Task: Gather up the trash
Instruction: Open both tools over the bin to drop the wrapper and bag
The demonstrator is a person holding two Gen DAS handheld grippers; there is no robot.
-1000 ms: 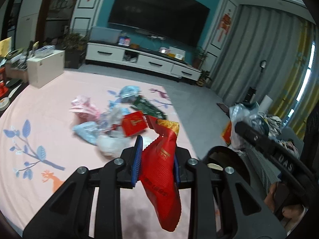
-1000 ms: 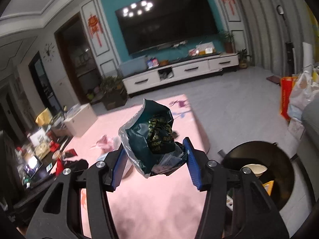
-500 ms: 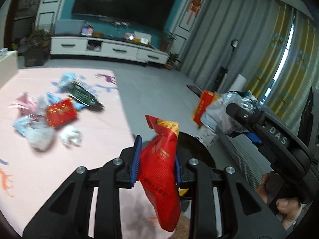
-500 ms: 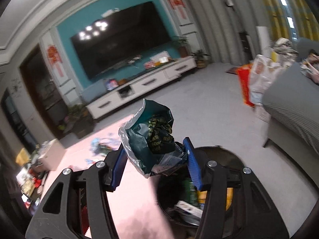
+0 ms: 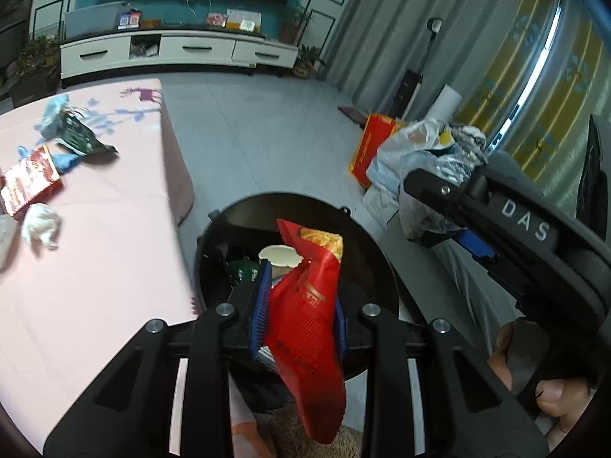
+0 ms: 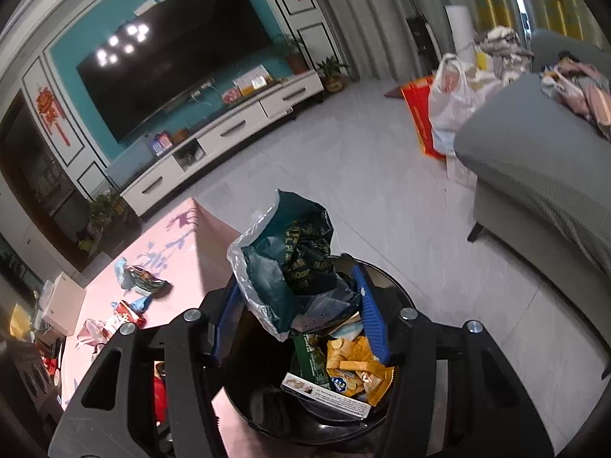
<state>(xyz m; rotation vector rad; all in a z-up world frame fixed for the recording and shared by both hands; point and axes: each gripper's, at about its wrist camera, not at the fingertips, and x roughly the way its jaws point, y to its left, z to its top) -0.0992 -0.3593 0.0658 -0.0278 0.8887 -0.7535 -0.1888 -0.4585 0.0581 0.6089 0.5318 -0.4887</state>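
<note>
Holding both grippers over the black bin (image 5: 376, 252), we see the pink mat (image 5: 95, 259) beside it, where a red packet (image 5: 28, 179), a dark green wrapper (image 5: 82, 139) and a white wad (image 5: 40, 225) lie well apart from us. Our left gripper (image 5: 301, 301) is clenched on a red bag (image 5: 305, 328); our right gripper (image 6: 296, 313) grips a teal bag (image 6: 290, 263). Inside the bin lie a paper cup (image 5: 278, 255), a yellow snack pack (image 6: 359, 366), a green wrapper (image 6: 311, 358) and a white box (image 6: 324, 395). A grey sofa (image 6: 534, 175) stands near.
</note>
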